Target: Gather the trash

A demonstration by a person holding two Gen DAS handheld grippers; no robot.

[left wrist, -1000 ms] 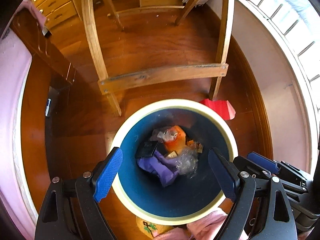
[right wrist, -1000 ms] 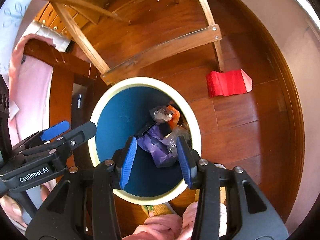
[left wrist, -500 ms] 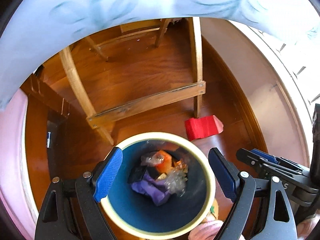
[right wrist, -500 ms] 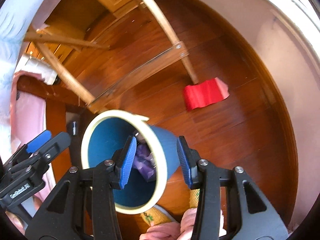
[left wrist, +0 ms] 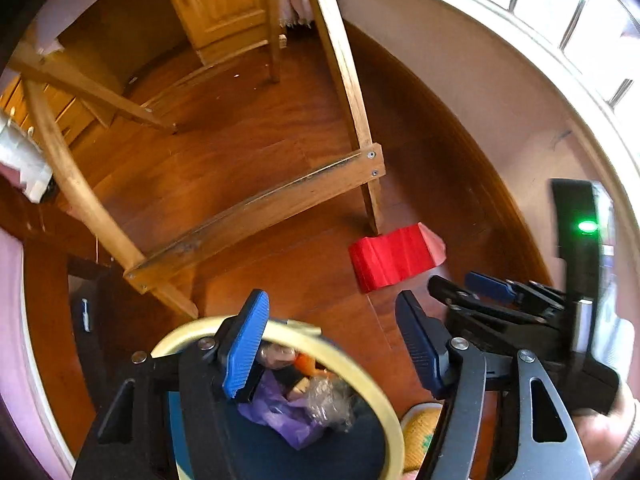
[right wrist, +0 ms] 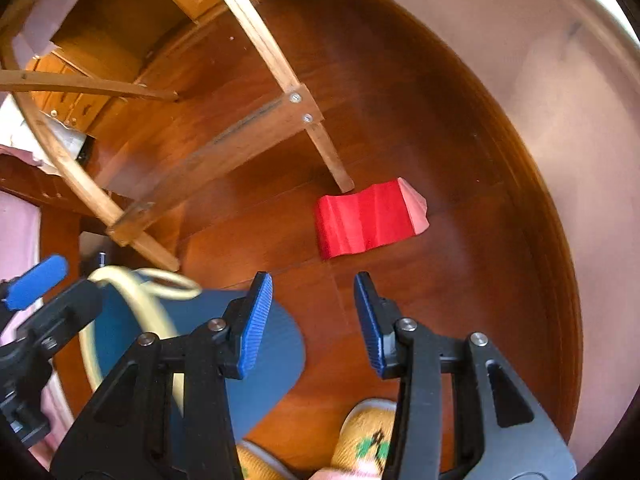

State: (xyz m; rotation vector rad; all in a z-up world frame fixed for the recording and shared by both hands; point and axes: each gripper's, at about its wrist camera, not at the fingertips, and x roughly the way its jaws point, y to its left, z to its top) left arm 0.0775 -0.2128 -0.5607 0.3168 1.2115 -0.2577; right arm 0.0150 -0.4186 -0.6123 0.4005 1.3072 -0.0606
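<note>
A folded red paper (left wrist: 394, 258) (right wrist: 368, 218) lies on the wooden floor beside a chair leg. The blue bin (left wrist: 280, 452) (right wrist: 276, 344) with a cream rim holds a purple bag, clear plastic and orange scraps. My left gripper (left wrist: 332, 340) hovers over the bin's right edge with its jaws closing. One finger is over the opening and one is outside, and the pads press nothing. It shows in the right wrist view (right wrist: 60, 292) at the left, by the rim. My right gripper (right wrist: 314, 320) (left wrist: 464, 286) is open over bare floor, a short way from the red paper.
The wooden chair frame (left wrist: 256, 208) (right wrist: 256, 120) stands just behind the bin and the paper. A pale wall (left wrist: 500, 100) curves along the right, with a window above. The person's yellow slippers (right wrist: 368, 432) are at the bottom. A wooden cabinet (left wrist: 224, 8) stands far back.
Both views have slid off the bin toward the red paper, which looks bigger and nearer. The bin now sits low and left. My left gripper's jaws have narrowed.
</note>
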